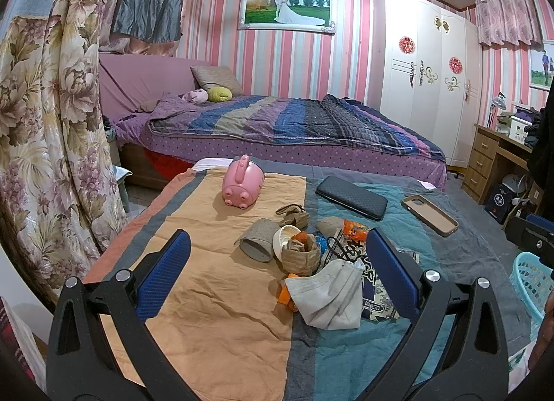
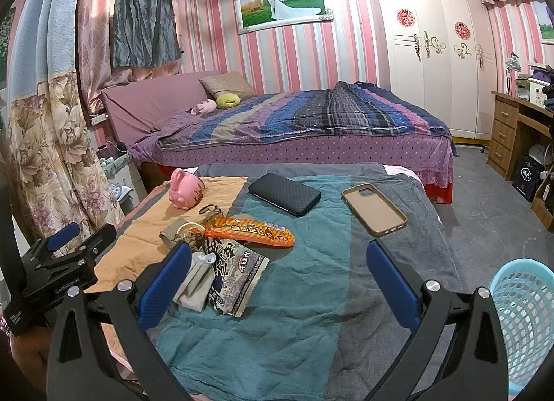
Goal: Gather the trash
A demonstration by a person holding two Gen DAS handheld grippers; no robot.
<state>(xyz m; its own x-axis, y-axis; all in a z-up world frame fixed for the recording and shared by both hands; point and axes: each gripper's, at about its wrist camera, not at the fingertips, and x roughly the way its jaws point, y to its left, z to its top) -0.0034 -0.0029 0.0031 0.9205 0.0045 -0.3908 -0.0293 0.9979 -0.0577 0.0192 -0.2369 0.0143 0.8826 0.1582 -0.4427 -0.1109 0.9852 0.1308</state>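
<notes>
A pile of trash lies on the cloth-covered table (image 1: 214, 297). It holds a white face mask (image 1: 329, 297), a crumpled brown paper cup (image 1: 301, 257), a grey cup on its side (image 1: 256, 242), an orange wrapper (image 1: 355, 229) and a printed snack bag (image 1: 375, 292). My left gripper (image 1: 278, 235) is open above the near side of the pile, with nothing between its fingers. In the right wrist view, the orange wrapper (image 2: 249, 229), snack bag (image 2: 235, 276) and mask (image 2: 197, 280) lie by the left finger of my open, empty right gripper (image 2: 279, 250).
A pink piggy bank (image 1: 242, 183), a black case (image 1: 351, 197) and a tan phone case (image 1: 429, 214) lie further back on the table. A light blue mesh basket (image 2: 523, 318) stands off the table's right side. Behind are a bed (image 2: 311, 124), a wardrobe and a desk.
</notes>
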